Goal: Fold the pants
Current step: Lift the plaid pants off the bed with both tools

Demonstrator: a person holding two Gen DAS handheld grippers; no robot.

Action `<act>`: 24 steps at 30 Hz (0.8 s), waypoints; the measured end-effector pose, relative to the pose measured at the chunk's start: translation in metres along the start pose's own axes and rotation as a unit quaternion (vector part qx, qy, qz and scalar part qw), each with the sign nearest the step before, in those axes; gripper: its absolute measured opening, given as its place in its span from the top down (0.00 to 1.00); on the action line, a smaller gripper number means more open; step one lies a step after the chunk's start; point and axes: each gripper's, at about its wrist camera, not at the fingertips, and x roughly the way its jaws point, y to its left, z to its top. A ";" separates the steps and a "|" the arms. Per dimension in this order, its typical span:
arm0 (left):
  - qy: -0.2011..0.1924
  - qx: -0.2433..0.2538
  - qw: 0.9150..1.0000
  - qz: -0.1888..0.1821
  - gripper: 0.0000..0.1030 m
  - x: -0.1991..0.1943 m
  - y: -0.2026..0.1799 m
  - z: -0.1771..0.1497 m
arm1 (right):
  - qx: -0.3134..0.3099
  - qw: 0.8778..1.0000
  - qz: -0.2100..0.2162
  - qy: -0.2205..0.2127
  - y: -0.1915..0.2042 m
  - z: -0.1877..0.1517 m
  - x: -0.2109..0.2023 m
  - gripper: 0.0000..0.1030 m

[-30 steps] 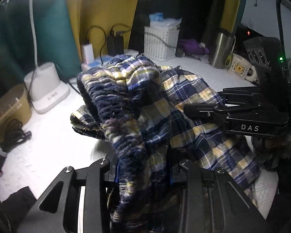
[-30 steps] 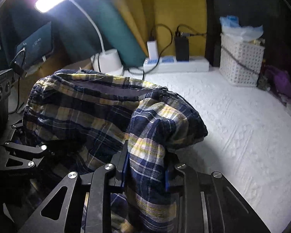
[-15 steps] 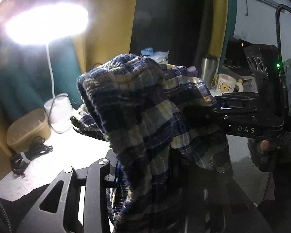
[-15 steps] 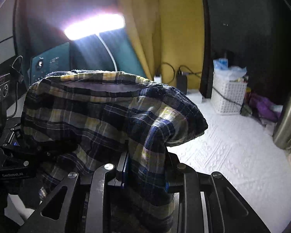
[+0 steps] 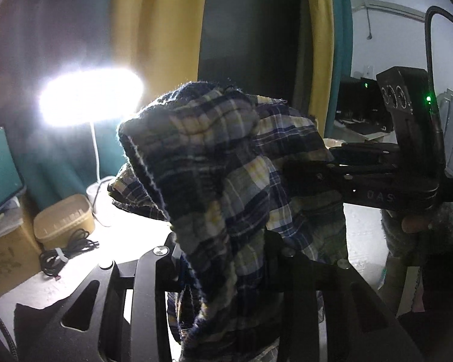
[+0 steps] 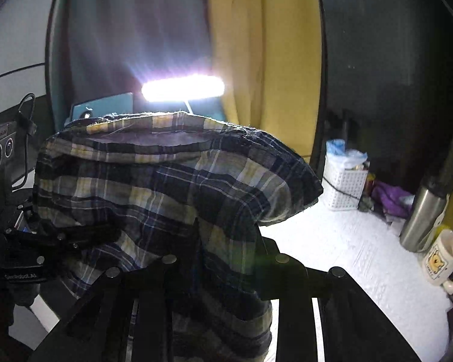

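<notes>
lamp (image 6: 182, 88) lit | yellow curtain (image 6: 265, 60) behind | white tabletop (image 6: 362, 259) | dark room

Black skeletal left gripper (image 5: 226, 259), silver screws, right gripper (image 5: 299, 175) embossed "DAS", green LED, fuzzy grey sleeve (image 5: 450, 223)

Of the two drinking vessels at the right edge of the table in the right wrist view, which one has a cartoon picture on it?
The white mug, nearest the camera, carries a yellow cartoon print and a handle. The steel tumbler behind it is plain, taller and has no handle.

Pants (image 6: 166, 187) draped over both tongs, lamp (image 6: 182, 87) behind, basket (image 6: 342, 187), flask (image 6: 422, 217), mug (image 6: 444, 256) right
</notes>
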 end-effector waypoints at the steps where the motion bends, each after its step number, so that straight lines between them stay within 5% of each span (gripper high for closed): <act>1: -0.004 0.002 1.000 0.001 0.68 -0.007 -0.004 -0.001 | -0.003 1.000 0.000 -0.004 0.001 0.002 -0.002 0.73; 12: -0.060 0.005 0.998 0.031 0.68 -0.071 0.000 -0.009 | -0.039 0.998 0.019 -0.048 0.049 0.021 -0.036 0.73; 24: -0.099 -0.011 0.990 0.100 0.68 -0.137 0.035 -0.036 | -0.072 0.992 0.077 -0.066 0.110 0.035 -0.026 0.73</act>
